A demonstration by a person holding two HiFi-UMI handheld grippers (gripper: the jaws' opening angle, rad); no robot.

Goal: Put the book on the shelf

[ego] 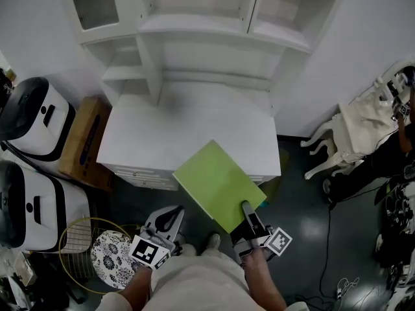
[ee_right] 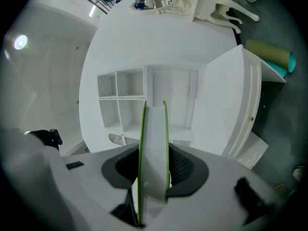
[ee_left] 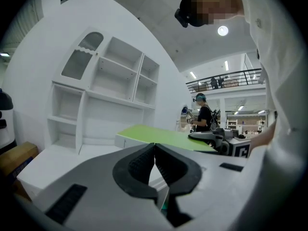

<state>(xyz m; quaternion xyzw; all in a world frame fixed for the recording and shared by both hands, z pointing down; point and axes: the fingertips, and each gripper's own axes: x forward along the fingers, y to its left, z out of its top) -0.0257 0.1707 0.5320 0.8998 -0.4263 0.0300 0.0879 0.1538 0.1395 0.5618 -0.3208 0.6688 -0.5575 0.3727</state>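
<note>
The person stands facing a white shelf unit [ego: 207, 24] that fills the upper half of the head view. Its compartments are open, and a broad white surface [ego: 162, 135] juts out below them.

The right claw [ego: 248, 214], low and right of centre in that view, pinches the green book [ego: 217, 183] by its near corner. In the right gripper view the book runs edge-on between the two ribbed pads, green covers on either side of the pale page block, aimed at the shelf compartments. The book is held flat in the air, turned cornerwise. Its far corner overlaps the front edge of the surface and the rest hangs over the dark floor [ego: 305, 212]. It is not on any shelf.

The left claw [ego: 170, 216] sits low and left of centre, just beside the book's near edge but apart from it. Its jaws are pressed together with nothing between them.

A cardboard box [ego: 84, 141] leans beside the surface at the left, and a white chair [ego: 337, 141] stands at the right.
</note>
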